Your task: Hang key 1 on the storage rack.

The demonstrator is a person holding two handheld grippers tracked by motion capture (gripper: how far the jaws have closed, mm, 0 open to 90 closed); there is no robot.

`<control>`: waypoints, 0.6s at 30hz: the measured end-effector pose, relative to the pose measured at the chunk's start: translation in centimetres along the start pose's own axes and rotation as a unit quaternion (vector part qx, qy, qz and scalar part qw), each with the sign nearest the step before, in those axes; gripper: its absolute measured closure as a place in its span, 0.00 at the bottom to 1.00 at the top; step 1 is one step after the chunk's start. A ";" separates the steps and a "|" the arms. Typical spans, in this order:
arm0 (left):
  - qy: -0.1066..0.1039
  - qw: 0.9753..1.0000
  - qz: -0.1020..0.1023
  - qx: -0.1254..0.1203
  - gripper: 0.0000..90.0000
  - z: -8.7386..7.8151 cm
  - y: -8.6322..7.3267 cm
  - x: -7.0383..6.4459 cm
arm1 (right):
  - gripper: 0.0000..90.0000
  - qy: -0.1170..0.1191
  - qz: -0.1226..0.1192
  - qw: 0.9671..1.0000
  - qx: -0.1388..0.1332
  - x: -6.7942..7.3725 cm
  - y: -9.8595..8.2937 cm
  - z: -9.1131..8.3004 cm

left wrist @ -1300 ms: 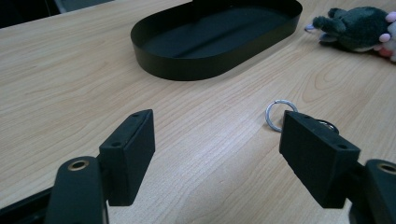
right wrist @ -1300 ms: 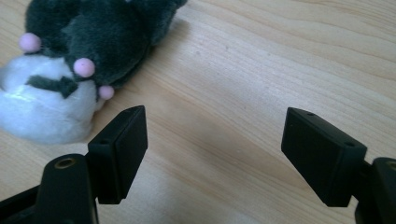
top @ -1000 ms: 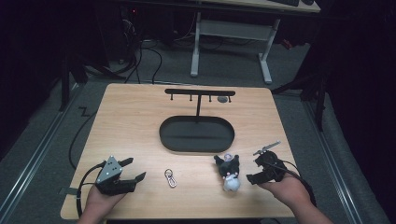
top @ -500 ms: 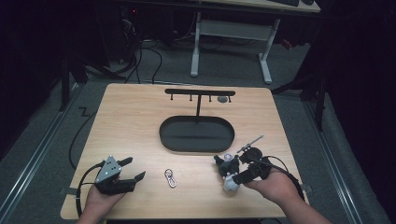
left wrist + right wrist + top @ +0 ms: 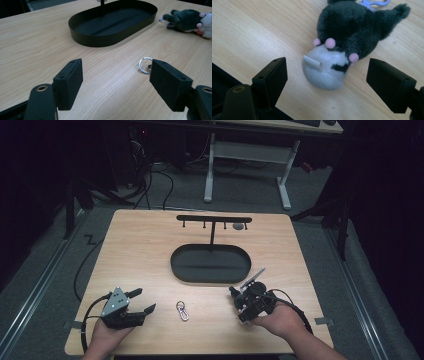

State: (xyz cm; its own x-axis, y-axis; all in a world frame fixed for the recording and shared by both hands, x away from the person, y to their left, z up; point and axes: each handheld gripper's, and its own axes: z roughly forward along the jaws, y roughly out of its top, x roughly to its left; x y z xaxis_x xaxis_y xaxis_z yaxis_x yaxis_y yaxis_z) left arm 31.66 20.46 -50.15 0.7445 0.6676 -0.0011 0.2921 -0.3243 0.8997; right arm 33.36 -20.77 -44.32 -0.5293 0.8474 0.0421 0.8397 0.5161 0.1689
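Right gripper view looks straight down on a small plush toy [image 5: 342, 47] lying on the wooden table [image 5: 249, 30], dark fur above a pale grey face, between the 2 wide-open, empty jaws of the right gripper [image 5: 335, 77]. It looks light, soft and squashy, so I would close across the rounded pale head rather than the thin lilac loop [image 5: 374, 3]. Left gripper [image 5: 120, 82] rests open and empty near a metal key ring [image 5: 145, 65].

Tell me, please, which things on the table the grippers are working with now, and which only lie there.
In use:
- plush toy keychain, lying between the open jaws of the right gripper

Lying about:
- metal key ring, ahead of the open left gripper, untouched
- black oval tray
- hook stand
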 end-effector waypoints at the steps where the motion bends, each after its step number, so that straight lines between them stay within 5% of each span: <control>1: 0.000 1.000 0.000 0.000 0.30 0.0 0.0 0.0 | 0.18 0.002 0.005 1.000 0.002 0.0 0.0 0.2; 13: -0.002 1.000 0.001 0.004 0.30 0.0 0.0 -0.1 | 0.16 0.012 0.031 0.999 0.014 -0.5 0.7 2.6; 18: -0.002 1.000 0.000 0.005 0.30 0.1 -0.1 -0.1 | 0.27 0.003 0.036 0.999 0.014 -1.2 0.9 2.7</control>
State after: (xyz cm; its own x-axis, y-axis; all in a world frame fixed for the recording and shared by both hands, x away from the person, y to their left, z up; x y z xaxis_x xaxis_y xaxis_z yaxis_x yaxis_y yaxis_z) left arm 31.62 20.39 -50.25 0.7468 0.6651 -0.0028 0.2985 -0.3314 0.8950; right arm 35.08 -20.94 -46.83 -0.4685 0.8816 0.0583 0.8784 0.4577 0.1376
